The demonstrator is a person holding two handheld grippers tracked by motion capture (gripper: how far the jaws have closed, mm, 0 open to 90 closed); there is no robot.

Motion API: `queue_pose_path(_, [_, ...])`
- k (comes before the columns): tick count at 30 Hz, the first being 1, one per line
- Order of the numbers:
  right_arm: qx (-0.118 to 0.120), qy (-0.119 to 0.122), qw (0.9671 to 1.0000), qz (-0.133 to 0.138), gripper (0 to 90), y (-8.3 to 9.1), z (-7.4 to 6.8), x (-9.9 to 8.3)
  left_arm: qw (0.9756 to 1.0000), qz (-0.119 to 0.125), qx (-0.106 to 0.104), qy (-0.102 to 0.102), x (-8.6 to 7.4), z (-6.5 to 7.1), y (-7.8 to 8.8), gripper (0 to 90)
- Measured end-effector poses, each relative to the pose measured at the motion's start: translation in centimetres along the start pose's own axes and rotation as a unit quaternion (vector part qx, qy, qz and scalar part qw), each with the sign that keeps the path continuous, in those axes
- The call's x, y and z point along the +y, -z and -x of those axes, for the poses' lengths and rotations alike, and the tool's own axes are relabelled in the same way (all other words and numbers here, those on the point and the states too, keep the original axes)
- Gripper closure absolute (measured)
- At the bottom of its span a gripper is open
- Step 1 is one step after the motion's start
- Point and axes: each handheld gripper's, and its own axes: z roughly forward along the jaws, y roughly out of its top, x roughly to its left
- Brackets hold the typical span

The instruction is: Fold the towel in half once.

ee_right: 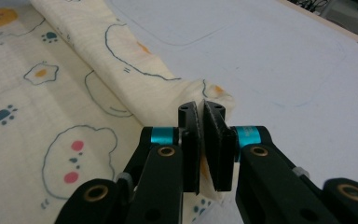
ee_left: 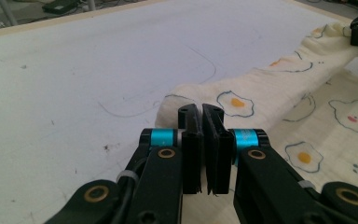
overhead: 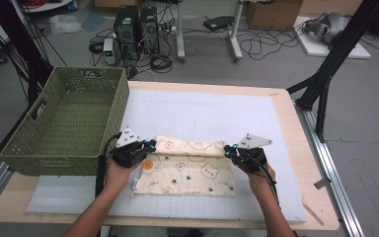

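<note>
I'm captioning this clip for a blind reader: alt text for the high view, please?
A person's two hand-held grippers, left and right, pinch the far corners of a cream printed cloth on a white mat, beside a green woven basket.

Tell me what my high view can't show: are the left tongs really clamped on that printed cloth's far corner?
Observer: Yes. In the left gripper view the left tongs are pressed shut on a far corner of the cloth, the fabric pinched between the black pads.
Operator: Report the right side.
Observer: The right gripper view shows the right tongs shut on the other far corner, with the cloth's edge bunched up between the pads.
Operator: Describe the edge between the two.
Observer: In the left gripper view it runs as a raised fold, lifted above the flat layer of cloth beneath, stretching toward the other tongs.
Operator: Check the mat beyond it.
Observer: Faint pen outlines are drawn on the white mat just past the fold.
</note>
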Motion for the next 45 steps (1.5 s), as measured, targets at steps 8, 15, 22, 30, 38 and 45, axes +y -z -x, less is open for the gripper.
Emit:
queue_pose_path(8, [0.011, -0.008, 0.9999, 0.0, 84.9, 0.1, -0.9, -1.4, 0.9999, -0.014, -0.002, -0.004, -1.4, 0.3, 0.3, 84.8])
queue_pose_path(15, [0.018, -0.006, 0.9998, -0.007, 84.4, -0.1, -1.7, -2.3, 0.9996, -0.027, -0.005, 0.002, -2.6, 0.3, 0.4, 83.5])
queue_pose_path(22, [0.02, -0.005, 0.9998, -0.007, 84.0, 0.1, -1.9, -2.9, 0.9997, -0.018, -0.002, 0.015, -2.4, 0.3, 1.1, 63.1])
queue_pose_path(30, [0.025, -0.003, 0.9996, -0.008, 84.0, 0.0, -2.0, -3.0, 0.9997, -0.005, -0.001, 0.026, -0.8, -0.7, 0.8, 46.8])
queue_pose_path(38, [0.026, -0.006, 0.9996, -0.007, 84.0, 0.1, -2.0, -3.0, 0.9976, -0.055, -0.018, 0.038, -1.1, -1.5, -1.3, 59.0])
queue_pose_path(45, [0.03, -0.007, 0.9995, -0.005, 83.5, 0.5, -2.0, -3.1, 0.9991, -0.019, -0.037, 0.009, -0.8, -0.4, 0.4, 83.1])
